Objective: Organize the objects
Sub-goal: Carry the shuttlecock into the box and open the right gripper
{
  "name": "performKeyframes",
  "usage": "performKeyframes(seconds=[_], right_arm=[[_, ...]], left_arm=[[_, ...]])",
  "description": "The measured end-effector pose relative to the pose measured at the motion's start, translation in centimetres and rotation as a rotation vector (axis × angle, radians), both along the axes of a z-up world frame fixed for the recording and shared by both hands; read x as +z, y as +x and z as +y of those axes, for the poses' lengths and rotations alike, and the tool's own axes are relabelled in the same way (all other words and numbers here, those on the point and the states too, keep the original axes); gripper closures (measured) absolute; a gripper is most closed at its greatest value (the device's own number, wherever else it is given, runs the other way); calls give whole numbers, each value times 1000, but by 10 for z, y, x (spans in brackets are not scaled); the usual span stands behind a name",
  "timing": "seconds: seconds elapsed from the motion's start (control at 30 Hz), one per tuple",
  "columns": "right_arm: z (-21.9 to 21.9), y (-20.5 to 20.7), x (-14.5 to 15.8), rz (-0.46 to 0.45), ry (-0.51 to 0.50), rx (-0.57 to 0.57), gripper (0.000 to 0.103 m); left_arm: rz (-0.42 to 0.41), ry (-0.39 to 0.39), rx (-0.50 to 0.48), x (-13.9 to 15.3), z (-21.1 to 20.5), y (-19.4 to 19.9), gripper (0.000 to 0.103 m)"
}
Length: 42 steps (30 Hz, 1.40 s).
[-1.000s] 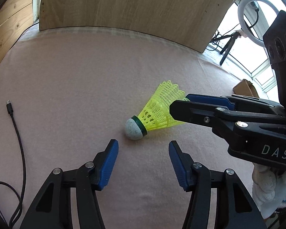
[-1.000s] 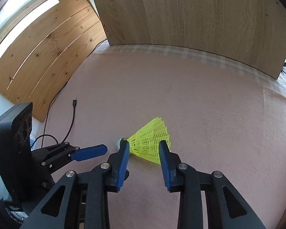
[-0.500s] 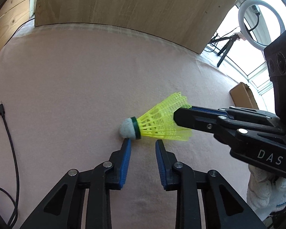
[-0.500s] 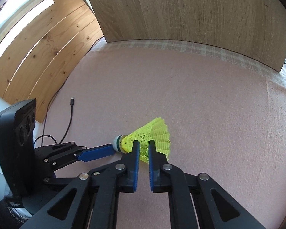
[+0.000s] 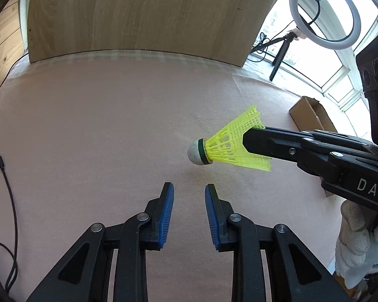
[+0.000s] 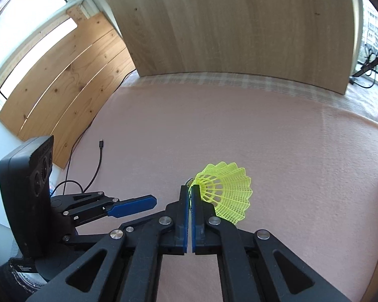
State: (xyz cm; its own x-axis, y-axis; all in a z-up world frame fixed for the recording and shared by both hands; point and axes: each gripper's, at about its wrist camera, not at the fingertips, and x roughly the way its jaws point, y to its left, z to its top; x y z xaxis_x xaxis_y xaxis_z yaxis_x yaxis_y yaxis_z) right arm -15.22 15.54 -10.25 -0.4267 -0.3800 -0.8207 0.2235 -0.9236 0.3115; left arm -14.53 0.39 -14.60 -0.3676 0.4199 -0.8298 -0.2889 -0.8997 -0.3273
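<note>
A yellow plastic shuttlecock (image 5: 226, 146) with a white cork and a green band hangs above the pink cloth (image 5: 88, 125), cork pointing left. My right gripper (image 6: 189, 187) is shut on the edge of its mesh skirt (image 6: 226, 198); in the left wrist view the right gripper (image 5: 248, 139) reaches in from the right. My left gripper (image 5: 189, 186) stands below and left of the cork, jaws a narrow gap apart with nothing between them. In the right wrist view its blue finger (image 6: 133, 205) sits left of the shuttlecock, apart from it.
A black cable (image 5: 6, 176) lies on the cloth's left side. A tall wooden board (image 5: 138, 12) stands along the far edge. A cardboard box (image 5: 312, 118) and a ring light (image 5: 322, 12) are at the right. A white-gloved hand (image 5: 357, 239) holds the right gripper.
The right gripper closed on the skirt and lifted the shuttlecock off the cloth. The left gripper's jaws narrowed, and the cork now sits up and to the right of them.
</note>
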Motion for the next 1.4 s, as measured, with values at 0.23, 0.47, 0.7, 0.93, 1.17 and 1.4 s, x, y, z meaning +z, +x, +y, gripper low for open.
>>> performKeyframes(seconds=[0.23, 0.47, 0.7, 0.93, 1.17, 1.4], right_arm=[[49, 27, 29, 65, 36, -68, 102], [132, 69, 54, 112, 88, -183, 102], [229, 110, 82, 152, 129, -349, 102], [297, 128, 89, 154, 134, -452, 102], [325, 127, 71, 116, 99, -467, 98], [320, 134, 73, 123, 94, -452, 63]], left_arm=[[52, -6, -88, 24, 76, 3, 76], [98, -10, -190, 50, 165, 14, 76], [149, -10, -284, 77, 248, 31, 76], [176, -33, -312, 88, 301, 42, 76], [201, -88, -275, 97, 313, 45, 74], [254, -130, -216, 114, 299, 50, 66]])
